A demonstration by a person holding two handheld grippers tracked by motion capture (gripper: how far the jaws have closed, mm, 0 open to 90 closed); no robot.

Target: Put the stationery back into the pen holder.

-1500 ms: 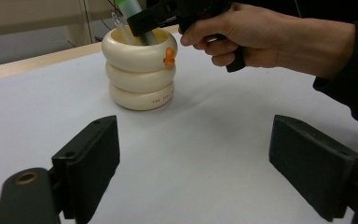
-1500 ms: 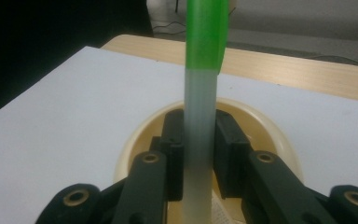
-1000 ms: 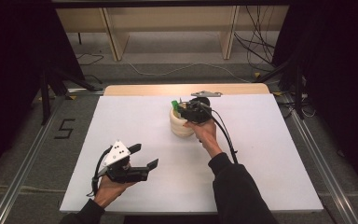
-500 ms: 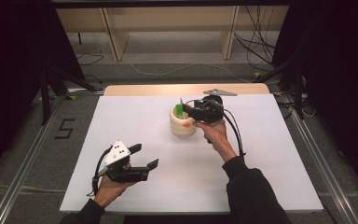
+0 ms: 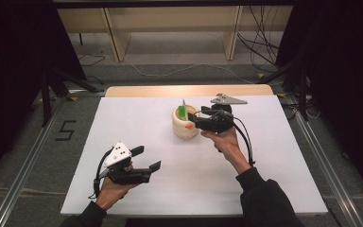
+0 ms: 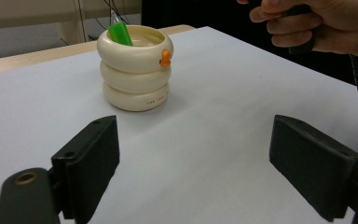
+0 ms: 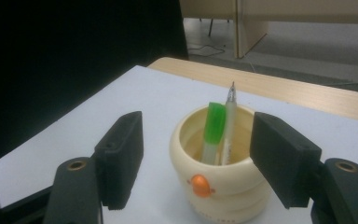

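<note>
A: Where's the cream ringed ceramic pen pot (image 5: 185, 124) relative to the right tongs (image 5: 194, 117)?

B: Just ahead of the tips, slightly below them. In the right gripper view the pot (image 7: 219, 168) sits between the two black jaws in line of sight, but the pads aren't touching it. Jaws wide apart, just been opening, nothing clamped.

A: Contents?

B: Green-capped marker (image 7: 213, 131) and a pale pen with a metal tip (image 7: 229, 123), both standing upright inside, leaning on the far rim. They're free of the jaws. Small orange knob (image 7: 200, 185) on the pot wall faces the right tongs.

A: Left tongs (image 5: 147, 158)?

B: Well apart from the pot, nearer the person's edge of the white counter (image 5: 274, 179). Jaws spread wide, empty. In the left gripper view the pot (image 6: 135, 67) stands well beyond the tips, offset toward the left jaw; the hand (image 6: 314, 28) carrying the right tongs sits at the upper right.

A: Pot upright?

B: Yes, flat on the counter.
</note>
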